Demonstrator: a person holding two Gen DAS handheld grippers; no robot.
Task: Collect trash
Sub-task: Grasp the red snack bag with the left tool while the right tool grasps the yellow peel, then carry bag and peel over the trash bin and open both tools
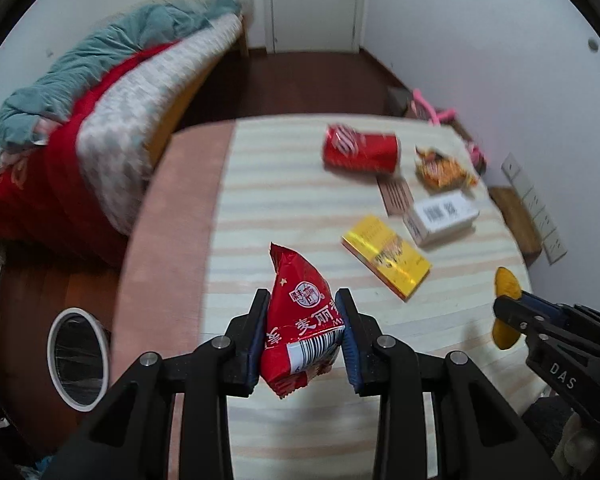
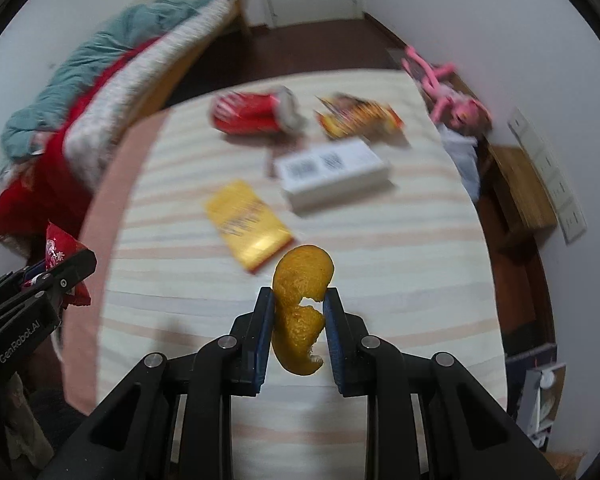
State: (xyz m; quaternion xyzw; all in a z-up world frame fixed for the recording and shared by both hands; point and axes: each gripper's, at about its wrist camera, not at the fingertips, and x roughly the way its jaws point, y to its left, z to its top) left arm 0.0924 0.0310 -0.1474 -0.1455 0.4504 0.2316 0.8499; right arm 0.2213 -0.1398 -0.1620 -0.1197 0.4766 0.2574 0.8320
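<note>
Your left gripper [image 1: 302,334] has its jaws closed on a red snack packet [image 1: 300,328], which hangs above the near part of the table [image 1: 284,184]. Your right gripper [image 2: 299,330] has its jaws closed on a piece of orange peel [image 2: 300,308], also above the table.

The table carries a cloth with pale cream and peach stripes; along its left side a plain pink strip [image 1: 168,232] shows. In the upper right of the left wrist view a red can [image 1: 360,152] lies on its side. Just beside it, to the right, is a crumpled orange wrapper [image 1: 444,168]. Below these lie a white box [image 1: 440,216] with barcodes and a flat yellow packet [image 1: 386,258].

At the lower left of that view a round bin [image 1: 78,358] with a white rim stands on the dark wooden floor. In the upper left is a bed [image 1: 112,120] with red, teal and patterned bedding. A white door [image 1: 312,4] is at the top centre. Against the right wall you see a pink toy [image 2: 448,92] and white wall sockets [image 1: 536,208].
</note>
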